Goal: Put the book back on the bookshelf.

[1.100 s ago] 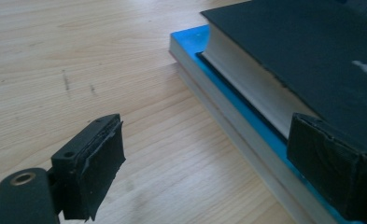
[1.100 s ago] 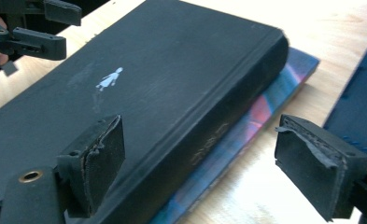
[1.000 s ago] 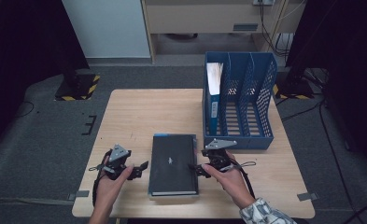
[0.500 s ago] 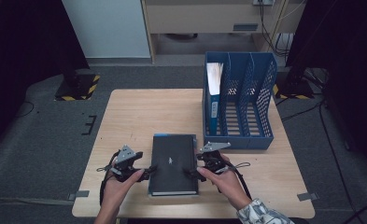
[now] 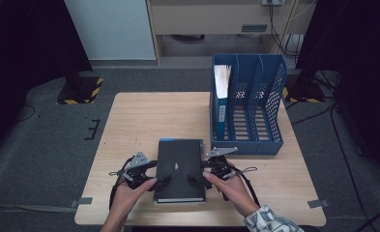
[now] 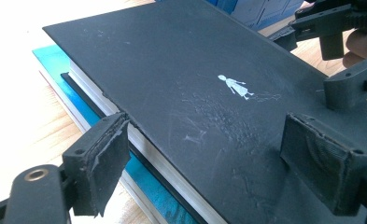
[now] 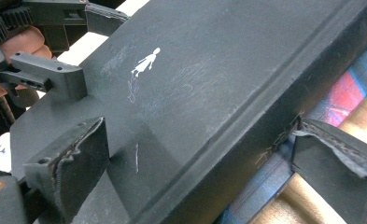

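A black book (image 5: 179, 166) with a small white figure on its cover lies flat near the table's front edge, on top of a blue book (image 6: 55, 60). My left gripper (image 5: 161, 181) is at the black book's left edge, open, with that edge between its jaws (image 6: 209, 163). One pad (image 6: 102, 158) sits by the page edge, the other pad (image 6: 323, 163) over the cover. My right gripper (image 5: 193, 178) is at the spine side (image 7: 204, 172), open around the black spine (image 7: 246, 140). Its jaws have just been opening.
A blue file rack (image 5: 262, 104) stands at the table's right back, just beyond the book, with a blue binder (image 5: 221, 99) upright in its left slot. Bare wooden table (image 5: 144, 121) stretches to the left and behind the book.
My left gripper has moved right, up to the black book's left edge. The right gripper has stayed at the spine side, and the book has not moved.
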Tool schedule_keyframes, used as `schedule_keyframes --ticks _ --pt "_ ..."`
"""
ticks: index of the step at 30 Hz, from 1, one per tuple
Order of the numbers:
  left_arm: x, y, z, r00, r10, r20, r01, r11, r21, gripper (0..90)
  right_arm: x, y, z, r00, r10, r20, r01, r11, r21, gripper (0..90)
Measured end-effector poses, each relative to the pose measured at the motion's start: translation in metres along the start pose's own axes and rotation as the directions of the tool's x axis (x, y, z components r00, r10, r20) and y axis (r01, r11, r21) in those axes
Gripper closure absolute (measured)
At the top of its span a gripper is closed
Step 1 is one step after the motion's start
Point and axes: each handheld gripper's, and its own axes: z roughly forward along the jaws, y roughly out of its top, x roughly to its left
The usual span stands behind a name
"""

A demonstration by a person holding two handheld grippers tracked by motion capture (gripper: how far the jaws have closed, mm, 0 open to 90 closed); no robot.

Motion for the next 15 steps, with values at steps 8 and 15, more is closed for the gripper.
schedule_keyframes --ticks 8,15 --pt "0.004 0.002 0.006 0.9996 0.003 0.028 -0.002 0.9999 -0.013 15.0 -0.008 -0.005 0.001 0.9971 0.070 -0.030 -0.070 0.997 -0.007 0.8" --pt "0.005 0.003 0.010 0.9994 0.004 0.035 -0.003 0.9999 -0.014 14.9 -0.013 -0.005 0.002 0.9931 0.107 -0.048 -0.107 0.994 0.001 0.0"
